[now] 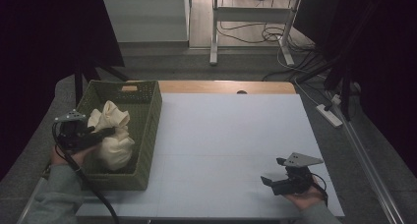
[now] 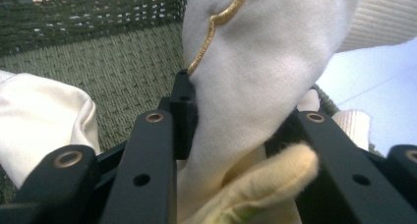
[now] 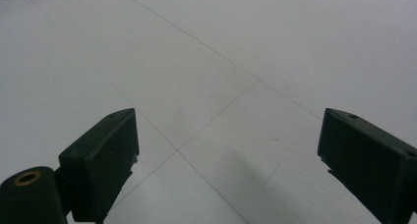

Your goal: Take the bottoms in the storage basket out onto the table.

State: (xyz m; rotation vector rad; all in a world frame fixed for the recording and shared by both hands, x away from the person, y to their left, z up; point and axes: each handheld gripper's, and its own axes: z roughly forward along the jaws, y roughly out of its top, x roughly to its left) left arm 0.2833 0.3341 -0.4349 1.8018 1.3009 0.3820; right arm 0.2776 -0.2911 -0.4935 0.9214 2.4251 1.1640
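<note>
Cream cloth bundle point(image 2: 255, 81) pinched between left gripper point(image 2: 236, 121) fingers point(image 2: 184, 111) over green basket point(image 1: 147, 135); right gripper point(image 3: 226, 145) wide, bare.

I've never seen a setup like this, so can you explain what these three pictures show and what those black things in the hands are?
A person sits at a table holding hand-held tongs in each hand. One picture looks down from above; the other two come from cameras riding on each pair of tongs. The left tongs are closed on a cream cloth inside a green woven basket. The right tongs rest open over the bare white tabletop, holding nothing.
</note>
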